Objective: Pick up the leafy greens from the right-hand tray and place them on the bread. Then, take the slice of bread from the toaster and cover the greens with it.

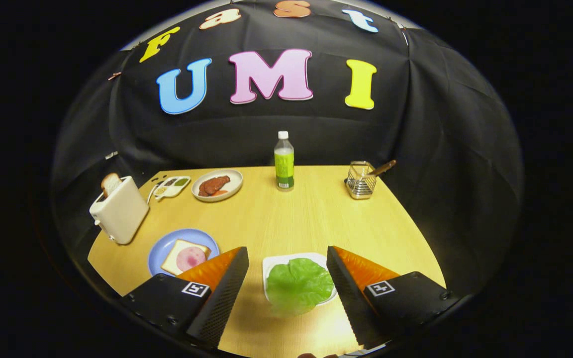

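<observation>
hovering spread wide, the gripper (286, 271) brackets the flat green lettuce leaf (299, 284) on its small white square tray (269, 263); the leaf lies between the fingers, touched by neither. left of that tray sits the round blue plate (159, 251) with bread and ham (186, 257). farther left of the tray, the cream toaster (119, 211) holds the toast slice (110, 184).

bottle (284, 161) upright, far counter (286, 219) edge | wire basket (361, 181), handled utensil inside | plate of meat (217, 185) | small palette-like tray (172, 186), perhaps sauces
</observation>
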Motion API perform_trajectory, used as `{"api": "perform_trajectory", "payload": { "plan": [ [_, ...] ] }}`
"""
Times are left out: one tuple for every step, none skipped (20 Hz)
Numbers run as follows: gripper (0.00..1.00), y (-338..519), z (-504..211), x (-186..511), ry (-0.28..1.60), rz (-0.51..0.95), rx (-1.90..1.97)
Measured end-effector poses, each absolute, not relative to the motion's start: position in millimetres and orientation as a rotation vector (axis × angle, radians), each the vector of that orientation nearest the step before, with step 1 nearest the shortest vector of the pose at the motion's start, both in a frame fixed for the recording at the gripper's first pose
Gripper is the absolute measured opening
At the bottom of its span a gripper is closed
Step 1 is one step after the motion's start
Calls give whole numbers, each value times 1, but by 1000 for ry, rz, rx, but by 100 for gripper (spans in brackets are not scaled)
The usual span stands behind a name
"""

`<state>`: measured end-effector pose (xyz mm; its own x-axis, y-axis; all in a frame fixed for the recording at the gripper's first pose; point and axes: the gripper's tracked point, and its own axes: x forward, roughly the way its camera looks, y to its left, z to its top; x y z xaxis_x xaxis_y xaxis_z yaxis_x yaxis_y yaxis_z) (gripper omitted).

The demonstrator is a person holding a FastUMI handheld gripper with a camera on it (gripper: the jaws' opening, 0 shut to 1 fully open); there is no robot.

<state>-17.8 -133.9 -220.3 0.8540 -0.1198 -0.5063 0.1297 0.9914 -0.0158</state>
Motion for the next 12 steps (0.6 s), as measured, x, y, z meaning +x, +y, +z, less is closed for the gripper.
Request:
{"api": "perform_trajectory", "payload": {
  "plan": [
    [98,-139,-234,-17,558,-128,25],
    [98,-143,-248,-18,591,-127,31],
    [98,-145,-263,-19,625,-124,41],
    [99,-147,-279,-18,661,-124,53],
    [99,-149,-289,-16,687,-127,64],
    [99,-151,-300,-14,713,-132,73],
    [99,-153,-311,-14,741,-136,76],
    [99,-156,-322,-14,768,-144,73],
    [99,-159,-332,-13,797,-155,65],
    [99,-162,-340,-13,822,-163,59],
    [99,-163,-347,-12,839,-166,51],
    [100,-163,-354,-11,857,-165,42]
  ]
}}
